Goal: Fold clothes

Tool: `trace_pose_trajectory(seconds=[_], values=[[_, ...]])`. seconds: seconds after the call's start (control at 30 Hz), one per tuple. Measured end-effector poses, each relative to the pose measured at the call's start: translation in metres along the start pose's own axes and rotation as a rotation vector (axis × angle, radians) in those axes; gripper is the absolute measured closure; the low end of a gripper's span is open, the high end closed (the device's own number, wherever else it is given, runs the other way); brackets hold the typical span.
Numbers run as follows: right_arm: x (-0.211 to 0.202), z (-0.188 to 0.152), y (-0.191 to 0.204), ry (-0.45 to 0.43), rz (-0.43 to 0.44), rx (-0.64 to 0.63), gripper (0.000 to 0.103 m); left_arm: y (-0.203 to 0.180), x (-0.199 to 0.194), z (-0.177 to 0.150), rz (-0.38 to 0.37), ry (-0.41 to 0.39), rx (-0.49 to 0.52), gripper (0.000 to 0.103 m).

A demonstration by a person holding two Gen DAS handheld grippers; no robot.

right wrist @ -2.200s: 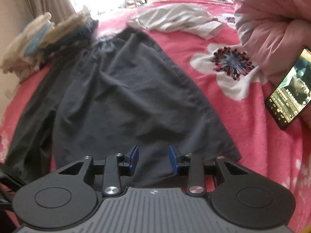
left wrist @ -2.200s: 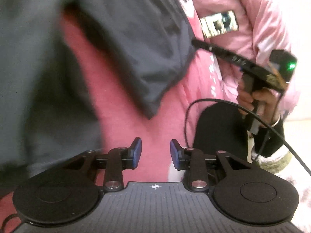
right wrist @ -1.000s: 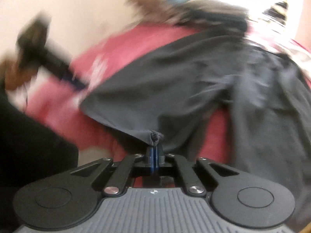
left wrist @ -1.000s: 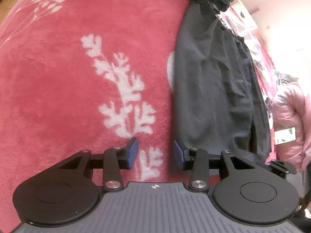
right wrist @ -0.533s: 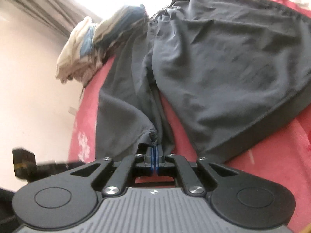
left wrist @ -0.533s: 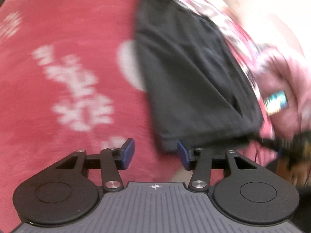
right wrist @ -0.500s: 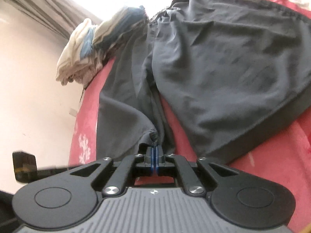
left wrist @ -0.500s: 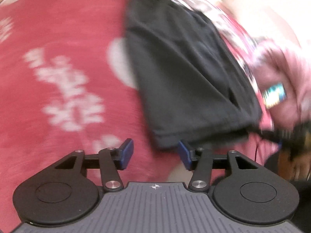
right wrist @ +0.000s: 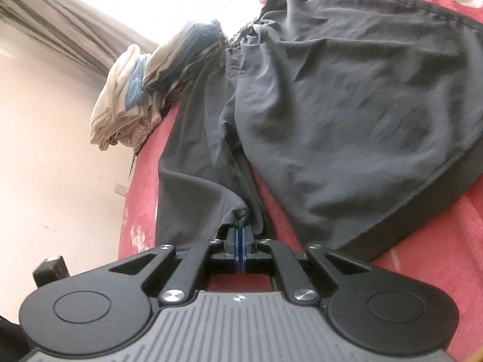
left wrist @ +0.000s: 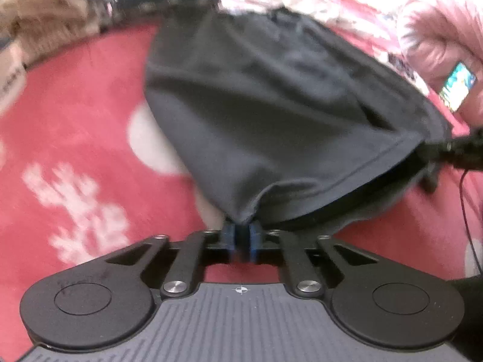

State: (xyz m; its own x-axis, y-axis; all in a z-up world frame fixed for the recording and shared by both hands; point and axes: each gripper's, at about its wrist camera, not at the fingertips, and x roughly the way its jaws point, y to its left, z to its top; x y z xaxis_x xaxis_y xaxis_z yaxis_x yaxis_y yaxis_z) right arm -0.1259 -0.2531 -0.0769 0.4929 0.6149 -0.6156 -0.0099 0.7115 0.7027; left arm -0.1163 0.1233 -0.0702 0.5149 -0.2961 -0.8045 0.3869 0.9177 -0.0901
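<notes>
the left gripper [left wrist: 241, 235] is sitting low over the red blanket [left wrist: 75, 105], its blue pads [left wrist: 230, 239] pressed almost together and pinching a corner of the dark grey shorts' [left wrist: 271, 105] hem. from that pinched corner the hem is running off to the right toward the right gripper [left wrist: 462, 150], which is showing at the frame edge as a dark blurred shape where the cloth ends.

in the right wrist view the right gripper [right wrist: 241, 241] is also closed tight, its pads [right wrist: 231, 246] squeezing a small bunched knot of the same shorts [right wrist: 347, 105] at the end of one leg. the other leg is lying flat and wide to the right on the blanket [right wrist: 422, 241], a strip of red showing between the two legs.

farther back, the waistband is resting against a pile of folded clothes [right wrist: 145, 90] by the wall. a pink jacket [left wrist: 437, 30] is lying beyond the shorts on the right, with a lit phone [left wrist: 457, 86] propped against it. a grey curtain [right wrist: 60, 27] is hanging at the far left.
</notes>
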Motion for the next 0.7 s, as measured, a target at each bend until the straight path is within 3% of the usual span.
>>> trace_pose_trajectory(seconds=[0.1, 0.17, 0.27, 0.4, 0.5, 0.57, 0.7], values=[[0.000, -0.003, 0.011, 0.012, 0.031, -0.071, 0.100, -0.002, -0.041, 0.015, 0.096, -0.097, 0.054, 0.100], [0.001, -0.007, 0.020, 0.038, 0.062, -0.127, 0.100, -0.002, -0.064, 0.018, 0.143, -0.105, 0.118, 0.100], [0.011, -0.015, 0.026, 0.116, 0.054, -0.191, 0.098, -0.004, -0.063, 0.003, 0.220, 0.008, 0.219, 0.100], [0.032, -0.028, 0.025, 0.242, -0.020, -0.223, 0.097, 0.002, -0.030, -0.033, 0.277, 0.188, 0.251, 0.100], [0.035, -0.031, 0.024, 0.277, -0.030, -0.225, 0.093, 0.020, -0.024, -0.045, 0.275, 0.226, 0.175, 0.100], [0.031, -0.032, 0.027, 0.300, -0.006, -0.225, 0.078, 0.033, -0.031, -0.044, 0.249, 0.212, 0.087, 0.099], [0.020, -0.024, 0.028, 0.324, 0.080, -0.202, 0.064, 0.058, -0.043, -0.032, 0.197, 0.151, -0.083, 0.096]])
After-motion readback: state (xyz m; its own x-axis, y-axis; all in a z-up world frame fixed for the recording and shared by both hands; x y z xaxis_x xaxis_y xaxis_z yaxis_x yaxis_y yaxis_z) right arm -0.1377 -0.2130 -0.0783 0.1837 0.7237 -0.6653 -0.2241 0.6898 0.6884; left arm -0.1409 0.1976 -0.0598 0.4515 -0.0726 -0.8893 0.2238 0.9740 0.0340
